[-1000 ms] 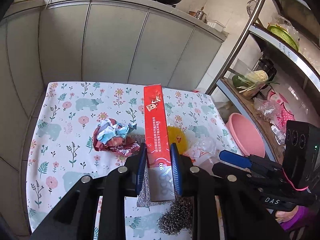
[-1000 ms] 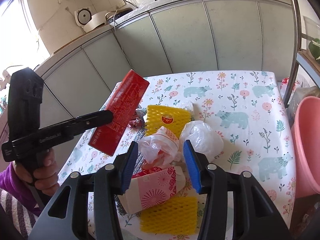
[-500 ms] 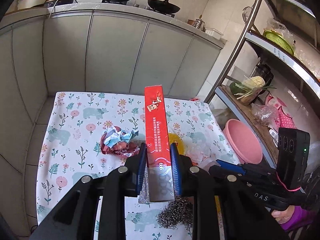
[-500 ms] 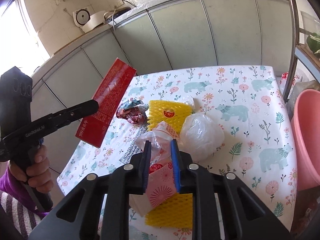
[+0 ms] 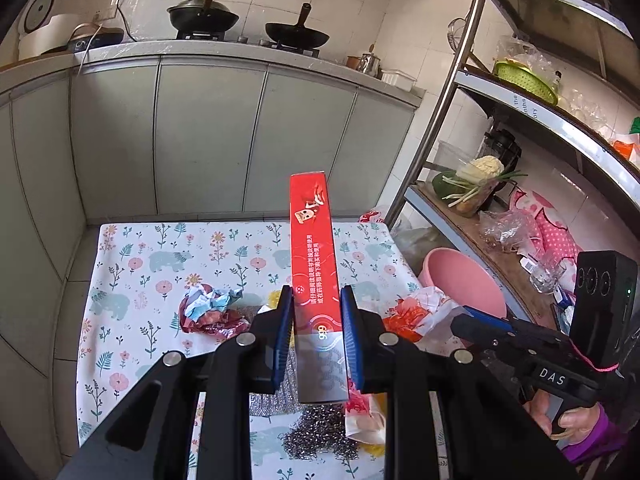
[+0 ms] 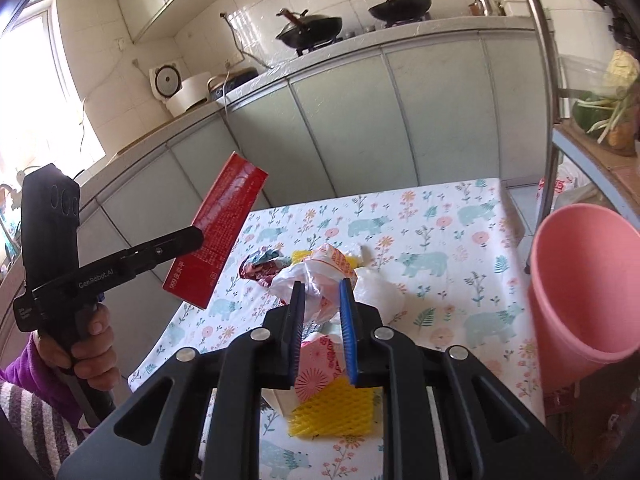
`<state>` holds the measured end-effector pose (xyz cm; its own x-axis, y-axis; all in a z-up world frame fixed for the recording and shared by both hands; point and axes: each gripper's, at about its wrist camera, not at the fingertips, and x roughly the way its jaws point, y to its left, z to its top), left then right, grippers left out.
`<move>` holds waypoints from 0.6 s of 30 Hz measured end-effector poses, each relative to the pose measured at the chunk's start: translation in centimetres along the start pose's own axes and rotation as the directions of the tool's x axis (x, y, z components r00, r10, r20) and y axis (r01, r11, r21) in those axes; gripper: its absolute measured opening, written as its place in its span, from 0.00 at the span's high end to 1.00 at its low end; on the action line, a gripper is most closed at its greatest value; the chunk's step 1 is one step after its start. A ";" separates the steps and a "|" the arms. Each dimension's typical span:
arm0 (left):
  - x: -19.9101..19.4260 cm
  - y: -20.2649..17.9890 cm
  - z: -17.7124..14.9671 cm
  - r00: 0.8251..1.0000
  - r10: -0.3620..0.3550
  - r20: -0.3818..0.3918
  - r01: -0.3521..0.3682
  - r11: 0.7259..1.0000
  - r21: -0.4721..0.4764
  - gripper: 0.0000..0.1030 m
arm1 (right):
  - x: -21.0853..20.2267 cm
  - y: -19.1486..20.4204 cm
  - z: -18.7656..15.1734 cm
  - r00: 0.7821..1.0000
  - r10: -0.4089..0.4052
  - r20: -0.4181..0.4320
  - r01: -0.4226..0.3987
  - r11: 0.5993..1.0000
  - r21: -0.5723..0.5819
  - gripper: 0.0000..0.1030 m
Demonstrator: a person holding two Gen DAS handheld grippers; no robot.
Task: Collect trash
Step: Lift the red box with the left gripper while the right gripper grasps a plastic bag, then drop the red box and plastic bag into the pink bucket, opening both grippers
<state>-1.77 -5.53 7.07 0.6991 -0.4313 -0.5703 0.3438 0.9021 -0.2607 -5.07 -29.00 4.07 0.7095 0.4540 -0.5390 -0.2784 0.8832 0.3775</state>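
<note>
Left claw [image 5: 316, 320] is clamped on the red box [image 5: 314, 256]; right claw [image 6: 323, 320], its jaws having just closed, pinches the plastic wrapper [image 6: 320, 276]. The pink bin [image 6: 580, 280] stands off the worktop's right edge, nearer the right claw.

White-tiled kitchen wall [image 5: 340, 4] behind pale green cabinets [image 5: 208, 136]; bright window [image 6: 28, 92]; steel shelving [image 5: 532, 112].

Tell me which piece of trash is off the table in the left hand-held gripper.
The long red box, clamped by the left hand-held gripper; the crumpled wrapper and yellow foam net lie on the table.
</note>
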 end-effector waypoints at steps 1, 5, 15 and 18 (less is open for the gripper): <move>-0.1 -0.5 0.1 1.000 -0.004 0.004 0.004 1.000 0.008 0.78 | -0.5 -0.2 0.0 1.000 -0.008 0.012 0.008 1.000 0.005 0.83; 0.1 -2.4 0.6 0.999 -0.033 0.007 0.033 0.999 0.038 0.78 | -2.5 -1.1 -0.1 0.997 -0.044 0.058 0.043 0.999 0.021 0.83; 1.9 -8.6 1.7 0.992 -0.129 -0.006 0.129 0.983 0.128 0.78 | -7.8 -5.5 -0.9 0.970 -0.172 0.171 0.153 0.981 0.118 0.83; 3.0 -10.5 2.0 0.988 -0.156 -0.017 0.157 0.977 0.145 0.78 | -9.1 -7.1 -1.1 0.956 -0.224 0.190 0.198 0.969 0.150 0.83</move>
<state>-2.00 -16.28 9.69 0.6262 -0.5662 -0.5359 0.5362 0.8118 -0.2312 -10.29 -39.26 5.47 0.8638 0.2133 -0.4565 -0.0325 0.9277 0.3720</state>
